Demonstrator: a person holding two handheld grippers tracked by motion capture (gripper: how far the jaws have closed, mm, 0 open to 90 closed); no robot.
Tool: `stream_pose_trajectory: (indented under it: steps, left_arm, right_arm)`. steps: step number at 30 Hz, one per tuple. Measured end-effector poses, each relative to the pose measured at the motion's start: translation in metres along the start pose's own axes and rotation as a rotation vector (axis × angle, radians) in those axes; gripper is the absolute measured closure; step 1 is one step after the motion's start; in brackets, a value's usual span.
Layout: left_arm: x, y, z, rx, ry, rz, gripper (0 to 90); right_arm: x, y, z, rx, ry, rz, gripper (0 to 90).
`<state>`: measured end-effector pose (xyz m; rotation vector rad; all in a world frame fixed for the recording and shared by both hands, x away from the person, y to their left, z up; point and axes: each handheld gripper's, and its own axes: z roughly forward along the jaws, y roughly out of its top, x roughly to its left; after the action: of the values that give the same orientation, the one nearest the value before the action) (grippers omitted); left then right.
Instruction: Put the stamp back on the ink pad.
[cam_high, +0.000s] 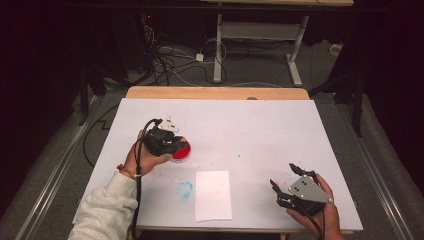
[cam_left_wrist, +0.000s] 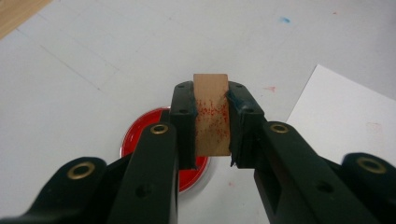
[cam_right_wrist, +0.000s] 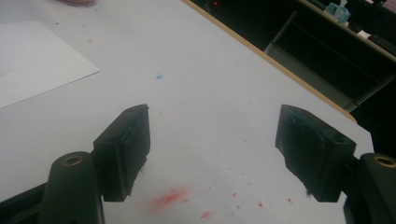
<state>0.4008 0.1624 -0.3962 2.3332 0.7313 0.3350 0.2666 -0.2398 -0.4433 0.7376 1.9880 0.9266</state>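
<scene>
- One wooden block (cam_left_wrist: 212, 114) sits clamped between the jaws of the left gripper (cam_left_wrist: 211, 126), standing upright in the left gripper view, its near face speckled with red ink.
- The jaws of the left gripper are drawn in narrow, each pad pressed flat against a side of the block.
- Just below and behind the block lies one round red ink pad (cam_left_wrist: 140, 135) in a pale rim; I cannot tell whether the block touches it or hangs just above it.
- In the high view the left gripper (cam_high: 172, 142) is over the left middle of the table (cam_high: 260, 125), right at the red ink pad (cam_high: 182, 152), with the person's left hand (cam_high: 142, 157) wrapped around it and a pale sleeve (cam_high: 102, 207) behind.
- One white sheet of paper (cam_high: 213, 195) lies flat near the front edge of the table, between the two grippers; its corner also shows beside the block in the left gripper view.
- One smudged blue ring (cam_high: 185, 189) marks the table just left of the paper.
- The right gripper (cam_right_wrist: 212, 154) has its jaws spread wide with nothing between them, hovering over bare table dotted with red smears (cam_right_wrist: 170, 197).
- In the high view the right gripper (cam_high: 290, 182) is near the front right corner, well apart from the paper, held in the person's right hand (cam_high: 317, 210).
</scene>
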Motion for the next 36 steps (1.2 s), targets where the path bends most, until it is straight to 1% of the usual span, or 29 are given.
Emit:
stream_pose_trajectory:
  steps: [4, 5, 8, 13, 15, 19, 20, 23, 27, 28, 29, 30, 31, 34, 36]
  left_arm:
    - [-0.007, 0.004, -0.005, -0.02, -0.012, 0.021, 73.6]
    - [-0.008, 0.005, -0.006, -0.02, -0.01, 0.027, 73.6]
    - [-0.013, 0.007, -0.009, -0.028, -0.022, 0.041, 73.6]
    - [-0.021, 0.012, -0.016, -0.044, -0.031, 0.068, 73.6]
    - [-0.025, 0.013, -0.017, -0.045, -0.038, 0.084, 73.6]
    - [-0.033, 0.014, -0.02, -0.045, -0.041, 0.108, 73.6]
    - [-0.035, 0.014, -0.021, -0.051, -0.044, 0.106, 73.6]
    - [-0.04, 0.015, -0.022, -0.051, -0.051, 0.123, 73.6]
    - [-0.051, 0.015, -0.022, -0.053, -0.057, 0.147, 73.6]
    - [-0.053, 0.015, -0.022, -0.055, -0.066, 0.152, 73.6]
    - [-0.056, 0.016, -0.022, -0.05, -0.073, 0.162, 73.6]
    - [-0.059, 0.016, -0.021, -0.051, -0.072, 0.164, 73.6]
    - [-0.061, 0.016, -0.02, -0.041, -0.074, 0.176, 73.6]
    - [-0.069, 0.015, -0.016, -0.039, -0.087, 0.189, 73.6]
    - [-0.073, 0.015, -0.014, -0.031, -0.097, 0.207, 73.6]
  right_arm:
    - [0.0, 0.0, 0.0, 0.004, -0.002, -0.001, 26.8]
    - [0.0, 0.0, 0.0, 0.005, -0.003, -0.001, 26.8]
    - [0.001, 0.0, -0.001, 0.002, -0.003, 0.001, 26.9]
    - [0.002, 0.0, -0.002, -0.002, -0.006, -0.008, 26.9]
    - [0.001, 0.0, -0.002, -0.001, -0.006, -0.001, 27.0]
    - [0.003, 0.001, -0.002, -0.001, -0.004, -0.009, 27.0]
    - [0.003, 0.001, -0.002, -0.001, -0.005, -0.012, 27.0]
    - [0.003, 0.001, -0.002, -0.005, -0.003, -0.016, 27.0]
    - [0.004, 0.001, -0.003, -0.005, -0.005, -0.011, 26.9]
    - [0.004, 0.001, -0.003, -0.003, -0.004, -0.012, 27.0]
    - [0.004, 0.001, -0.003, -0.004, -0.004, -0.013, 26.9]
    - [0.004, 0.001, -0.004, -0.004, -0.004, -0.012, 27.0]
    - [0.004, 0.001, -0.004, -0.005, -0.003, -0.012, 26.9]
    - [0.004, 0.001, -0.003, -0.004, -0.003, -0.015, 26.9]
    - [0.004, 0.001, -0.003, -0.003, -0.002, -0.017, 26.9]
